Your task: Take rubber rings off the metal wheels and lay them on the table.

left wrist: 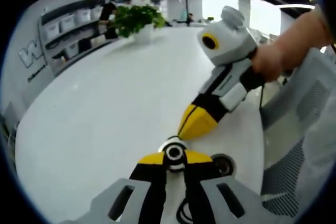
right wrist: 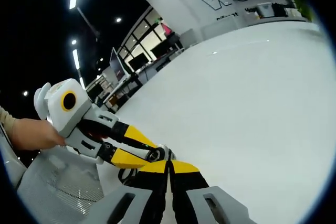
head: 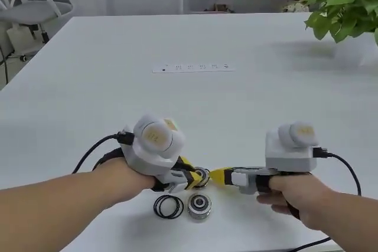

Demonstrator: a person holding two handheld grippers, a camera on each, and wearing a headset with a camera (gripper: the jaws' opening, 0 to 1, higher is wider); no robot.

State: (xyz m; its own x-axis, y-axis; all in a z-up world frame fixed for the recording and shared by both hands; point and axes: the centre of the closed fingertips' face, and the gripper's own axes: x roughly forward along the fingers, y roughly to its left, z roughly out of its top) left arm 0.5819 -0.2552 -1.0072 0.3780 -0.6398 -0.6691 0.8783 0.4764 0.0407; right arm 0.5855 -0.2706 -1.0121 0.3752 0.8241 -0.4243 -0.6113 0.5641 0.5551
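Note:
My left gripper (head: pixel 194 176) is shut on a small metal wheel (head: pixel 202 175), held just above the white table (head: pixel 195 104); in the left gripper view the wheel (left wrist: pixel 174 152) sits between the yellow jaw tips. My right gripper (head: pixel 215 176) comes in from the right with its jaws shut, its yellow tip (left wrist: pixel 195 123) touching the held wheel's rim. Whether it pinches a rubber ring there is hidden. In the right gripper view its own shut tips (right wrist: pixel 169 163) meet the wheel (right wrist: pixel 156 154). Loose black rubber rings (head: pixel 168 206) lie beside a second metal wheel (head: pixel 199 203) on the table's near edge.
A white power strip (head: pixel 193 67) lies in the table's middle. A potted plant (head: pixel 345 4) stands at the far right corner. An office chair (head: pixel 35 1) is beyond the far left edge. Cables trail from both grippers toward the near edge.

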